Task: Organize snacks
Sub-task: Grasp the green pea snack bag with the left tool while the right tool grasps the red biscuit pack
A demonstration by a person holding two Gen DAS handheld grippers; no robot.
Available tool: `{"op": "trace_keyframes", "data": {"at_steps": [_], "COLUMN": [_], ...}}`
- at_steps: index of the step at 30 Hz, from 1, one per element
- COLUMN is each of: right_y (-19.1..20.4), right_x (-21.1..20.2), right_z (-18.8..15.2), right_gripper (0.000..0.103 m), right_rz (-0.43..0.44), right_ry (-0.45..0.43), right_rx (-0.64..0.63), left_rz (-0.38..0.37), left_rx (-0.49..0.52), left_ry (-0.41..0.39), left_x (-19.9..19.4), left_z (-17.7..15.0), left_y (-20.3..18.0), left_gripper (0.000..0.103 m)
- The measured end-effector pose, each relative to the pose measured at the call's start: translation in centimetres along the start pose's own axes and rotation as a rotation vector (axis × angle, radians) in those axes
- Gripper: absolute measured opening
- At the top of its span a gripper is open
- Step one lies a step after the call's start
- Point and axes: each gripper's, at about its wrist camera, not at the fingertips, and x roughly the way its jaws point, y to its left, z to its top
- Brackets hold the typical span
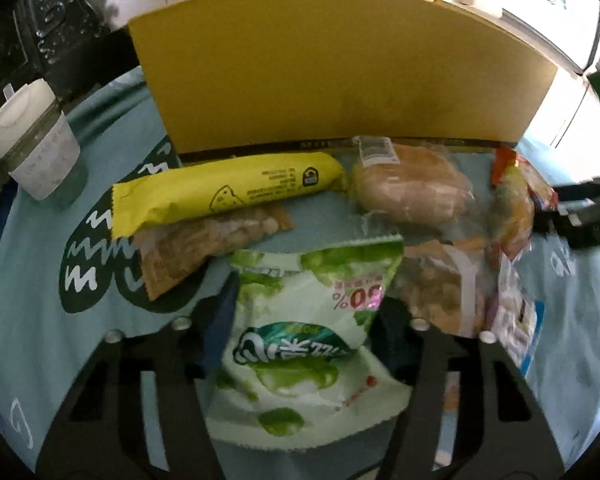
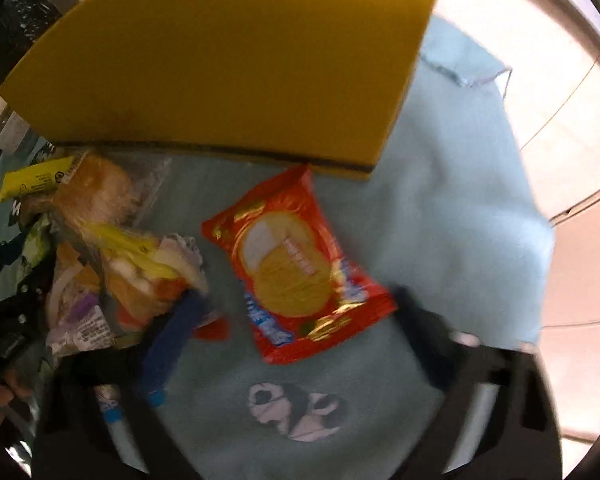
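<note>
A green and white snack bag (image 1: 300, 320) lies on the light blue cloth (image 1: 32, 280) between the fingers of my left gripper (image 1: 304, 316). Both pads press against its sides. In the right wrist view, a red biscuit packet (image 2: 296, 264) lies on the cloth between the fingers of my right gripper (image 2: 296, 320). The right fingertip is at the packet's corner and the blue left pad (image 2: 176, 328) stands a little apart from it. That view is blurred. A yellow box (image 1: 340, 72) (image 2: 220, 60) stands just behind the snacks.
A long yellow packet (image 1: 228, 192), a brown nut packet (image 1: 204, 244) and a wrapped bun (image 1: 412, 192) lie in front of the box. More wrapped snacks are piled at the left (image 2: 132, 264). A lidded cup (image 1: 36, 136) stands at the far left.
</note>
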Motion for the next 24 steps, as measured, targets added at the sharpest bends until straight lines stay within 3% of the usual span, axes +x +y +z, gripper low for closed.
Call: {"op": "trace_keyframes", "data": {"at_steps": [1, 4, 11, 17, 19, 21, 24], "right_y": [-0.4, 0.1, 0.2, -0.8, 0.2, 0.5, -0.9], "right_x": [-0.4, -1.7, -5.0, -8.2, -7.6, -3.5, -3.3], "right_z": [0.3, 0.0, -3.0, -4.4, -4.9, -6.3, -7.3], "right_gripper": [0.040, 0.040, 0.040, 0.040, 0.040, 0.045, 0.051], "right_rz": [0.037, -0.021, 0.098, 0.138, 0.046, 0.059, 0.129], "right_ry": [0.001, -0.045, -0.100, -0.154, -0.116, 0.111, 0.102], "right_rx": [0.021, -0.005, 0.056, 0.054, -0.024, -0.015, 0.112], "left_rz": [-0.011, -0.021, -0.037, -0.064, -0.074, -0.073, -0.081], "left_rx": [-0.007, -0.015, -0.080, -0.106, -0.113, -0.123, -0.133], "left_ry": [-0.005, -0.019, -0.093, -0.160, -0.151, -0.130, -0.113], "left_x": [-0.3, -1.4, -5.3, -9.2, -9.6, -9.3, -9.0], "left_z": [-0.1, -0.4, -1.5, -1.7, -1.8, -1.9, -2.5], "left_y": [0.2, 0.6, 2.8, 3.1, 3.2, 3.2, 3.1], "left_gripper": [0.050, 0.046, 0.045, 0.046, 0.046, 0.046, 0.046]}}
